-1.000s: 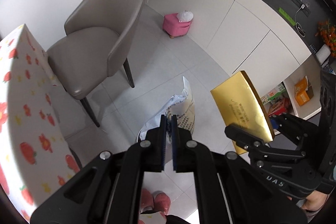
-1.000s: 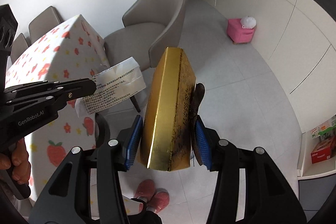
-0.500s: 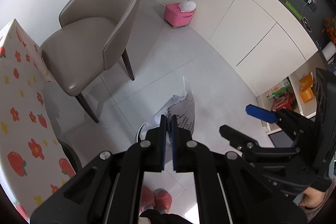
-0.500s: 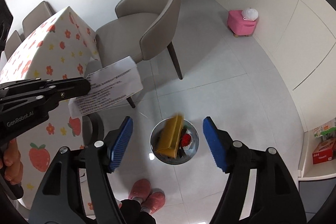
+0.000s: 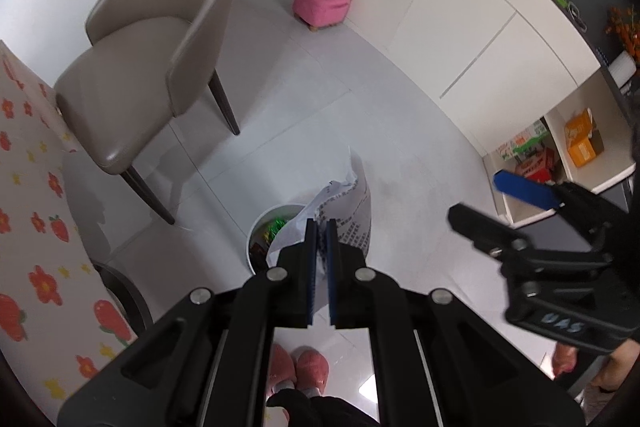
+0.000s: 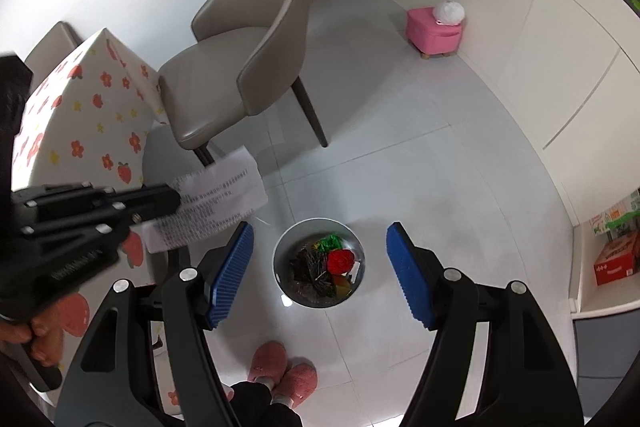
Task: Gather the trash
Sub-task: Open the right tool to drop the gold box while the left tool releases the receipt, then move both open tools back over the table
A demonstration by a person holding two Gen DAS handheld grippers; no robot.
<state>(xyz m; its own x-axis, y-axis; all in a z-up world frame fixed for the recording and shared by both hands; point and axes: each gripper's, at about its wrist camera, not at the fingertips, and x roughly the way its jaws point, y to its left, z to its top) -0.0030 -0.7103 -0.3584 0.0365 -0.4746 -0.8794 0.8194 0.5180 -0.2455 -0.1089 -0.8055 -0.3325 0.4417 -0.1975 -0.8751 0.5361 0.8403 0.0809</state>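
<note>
Right wrist: right gripper [image 6: 320, 273] fingers wide apart, empty | bin [image 6: 319, 263] directly below | left gripper [image 5: 320, 239] fingers pinch paper [image 5: 344, 211] | risk: released paper drifts past rim

Chair [image 6: 240, 67]: beige upholstered seat on dark legs, at 11 o'clock in the right wrist view, its front edge near the cloth-covered corner.
Tablecloth [image 6: 84, 107]: white with red flowers, strawberries and small yellow stars, draped over a corner at 9 o'clock.
Pink stool [image 6: 434, 35]: low, on short wooden feet, at 1 o'clock, close to the white cabinets [image 6: 540, 27].
White fluffy ball [image 6: 450, 11]: resting on top of the stool.
Floor [image 6: 420, 167]: pale grey tiles with thin joints.
Pink slippers [image 6: 282, 373]: a pair, side by side at 6 o'clock.
Shelf [image 5: 560, 163]: low open niche at 3 o'clock in the left wrist view, holding orange and red boxes.
</note>
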